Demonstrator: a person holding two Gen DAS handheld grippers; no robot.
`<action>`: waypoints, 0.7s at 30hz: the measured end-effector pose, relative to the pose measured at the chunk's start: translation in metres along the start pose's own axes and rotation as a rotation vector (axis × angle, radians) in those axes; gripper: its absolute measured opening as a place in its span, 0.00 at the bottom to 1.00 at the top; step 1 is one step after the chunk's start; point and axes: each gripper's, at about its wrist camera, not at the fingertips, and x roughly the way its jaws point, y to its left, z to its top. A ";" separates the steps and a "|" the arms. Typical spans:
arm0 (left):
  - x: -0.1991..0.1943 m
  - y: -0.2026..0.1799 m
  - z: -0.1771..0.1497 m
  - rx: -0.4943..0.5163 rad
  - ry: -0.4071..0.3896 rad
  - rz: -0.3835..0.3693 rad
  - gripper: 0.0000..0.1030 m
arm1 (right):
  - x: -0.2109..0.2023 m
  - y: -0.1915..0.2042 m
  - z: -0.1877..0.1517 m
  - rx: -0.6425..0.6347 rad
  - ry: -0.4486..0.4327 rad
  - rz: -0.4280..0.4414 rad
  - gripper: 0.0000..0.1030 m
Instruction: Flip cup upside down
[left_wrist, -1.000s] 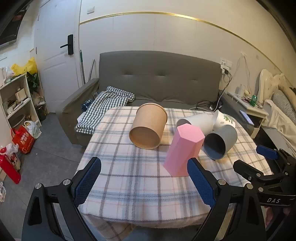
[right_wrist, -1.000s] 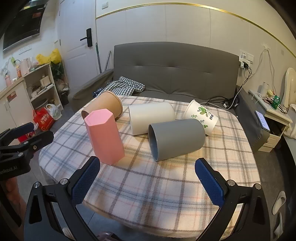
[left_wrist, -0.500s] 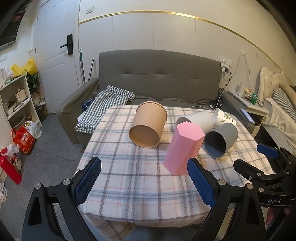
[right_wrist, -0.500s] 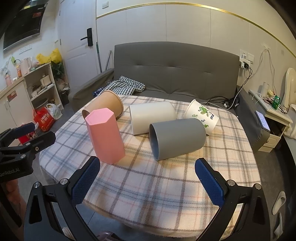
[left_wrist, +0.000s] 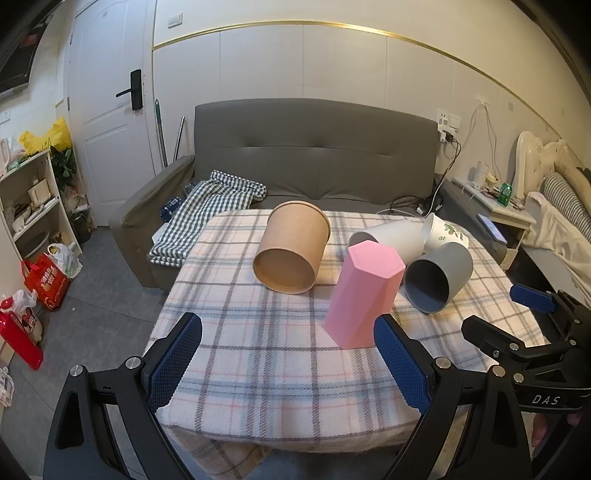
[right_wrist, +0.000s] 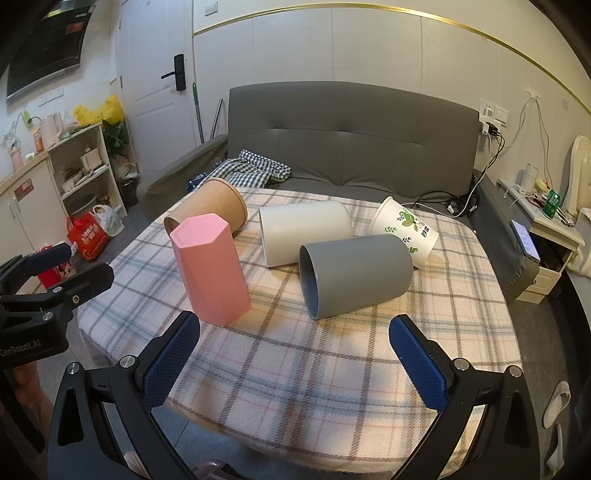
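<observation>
Already mouth-down, the pink hexagonal cup (right_wrist: 210, 268) stands near the left front of the plaid tablecloth (right_wrist: 332, 362), with the grey cup (right_wrist: 354, 275) lying on its side to its right. Both the left gripper (left_wrist: 288, 363), marked "GenRobot.AI", and the right gripper (right_wrist: 291, 363), marked "DAS", gape wide, holding nothing.

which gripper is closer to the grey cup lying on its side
Right. The right gripper is open just in front of the grey cup, facing its side. The left gripper sits further left, with the pink cup in between.
</observation>
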 end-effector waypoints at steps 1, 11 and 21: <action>0.000 0.000 0.000 0.001 0.001 0.000 0.94 | 0.001 0.000 0.000 0.000 0.001 0.000 1.00; 0.000 -0.001 0.000 0.000 0.001 -0.002 0.94 | 0.002 0.002 -0.002 -0.004 0.006 -0.002 1.00; 0.001 -0.001 0.000 0.001 0.003 0.000 0.94 | 0.002 0.002 -0.002 -0.005 0.004 -0.001 1.00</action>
